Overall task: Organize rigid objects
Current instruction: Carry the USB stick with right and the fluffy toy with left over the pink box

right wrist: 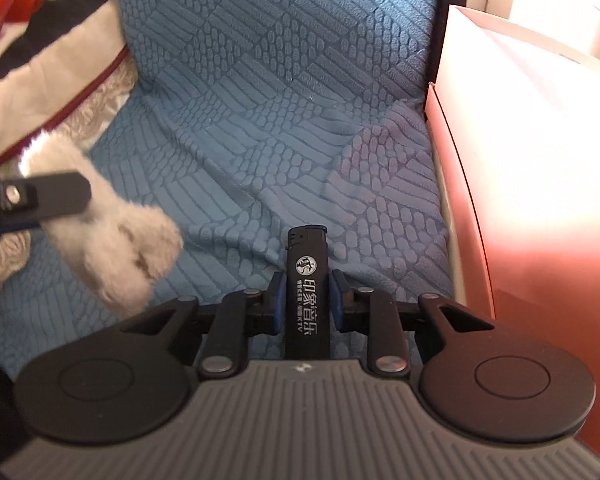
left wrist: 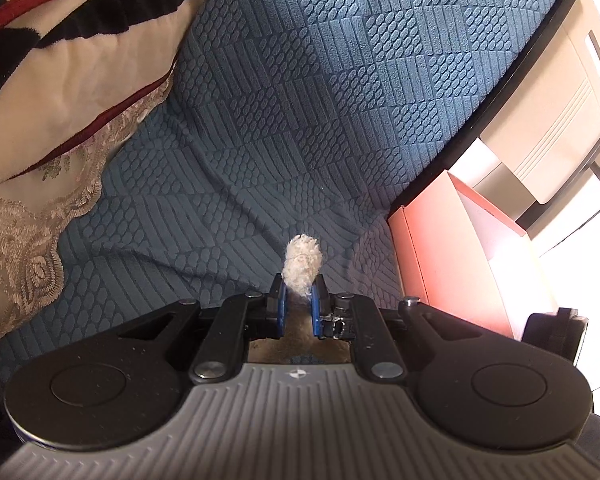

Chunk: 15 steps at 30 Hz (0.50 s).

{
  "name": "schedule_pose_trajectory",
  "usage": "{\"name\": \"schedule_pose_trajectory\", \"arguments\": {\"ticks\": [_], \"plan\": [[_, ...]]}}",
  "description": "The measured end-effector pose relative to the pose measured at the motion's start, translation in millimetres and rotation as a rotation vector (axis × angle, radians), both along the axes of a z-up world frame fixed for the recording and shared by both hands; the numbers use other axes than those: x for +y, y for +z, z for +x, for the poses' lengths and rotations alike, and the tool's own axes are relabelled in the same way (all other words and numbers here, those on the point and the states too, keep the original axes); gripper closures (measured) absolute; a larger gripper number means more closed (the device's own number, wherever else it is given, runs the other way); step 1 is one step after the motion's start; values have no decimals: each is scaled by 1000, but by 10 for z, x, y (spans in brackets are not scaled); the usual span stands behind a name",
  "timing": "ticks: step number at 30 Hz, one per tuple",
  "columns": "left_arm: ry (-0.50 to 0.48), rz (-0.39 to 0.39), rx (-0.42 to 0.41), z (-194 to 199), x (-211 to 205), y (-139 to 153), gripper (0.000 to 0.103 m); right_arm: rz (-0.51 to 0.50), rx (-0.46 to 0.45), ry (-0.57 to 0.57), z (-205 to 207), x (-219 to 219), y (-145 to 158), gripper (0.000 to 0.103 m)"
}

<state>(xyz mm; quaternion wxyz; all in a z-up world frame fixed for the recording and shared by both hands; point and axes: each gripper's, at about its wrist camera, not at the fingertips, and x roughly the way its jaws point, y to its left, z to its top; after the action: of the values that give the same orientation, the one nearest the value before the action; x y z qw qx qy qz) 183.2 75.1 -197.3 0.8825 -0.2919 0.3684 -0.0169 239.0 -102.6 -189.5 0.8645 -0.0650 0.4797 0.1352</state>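
A black lighter [right wrist: 307,312] with white print lies lengthwise between the fingers of my right gripper [right wrist: 307,282], over the blue textured cover [right wrist: 260,100]. The blue pads [right wrist: 278,300] stand close beside its two sides with thin gaps showing, so the jaws are open around it. My left gripper [left wrist: 299,286] is shut on a fluffy grey-white plush toy [left wrist: 303,264], only a tuft of which sticks out past the pads. In the right wrist view the plush toy [right wrist: 120,256] hangs at the left, under a black finger [right wrist: 60,196] of the left gripper.
A pink open box [right wrist: 520,160] stands against the right edge of the cover; in the left wrist view the pink box [left wrist: 452,248] sits ahead on the right. A cream, black and red blanket [left wrist: 60,60] with a lace edge is piled at the left. A beige cabinet [left wrist: 552,112] stands beyond.
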Motion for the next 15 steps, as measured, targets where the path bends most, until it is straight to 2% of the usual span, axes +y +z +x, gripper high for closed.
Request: {"name": "schedule_pose_trajectory", "arguments": {"ticks": [4,15], "plan": [[0,-2,-2,-1,6,0,89,-7,-29,1,-48,3,68,77],[-24,1,3,17,-26,-16,89,51,-35,-17,-194,-150,394,77]]}}
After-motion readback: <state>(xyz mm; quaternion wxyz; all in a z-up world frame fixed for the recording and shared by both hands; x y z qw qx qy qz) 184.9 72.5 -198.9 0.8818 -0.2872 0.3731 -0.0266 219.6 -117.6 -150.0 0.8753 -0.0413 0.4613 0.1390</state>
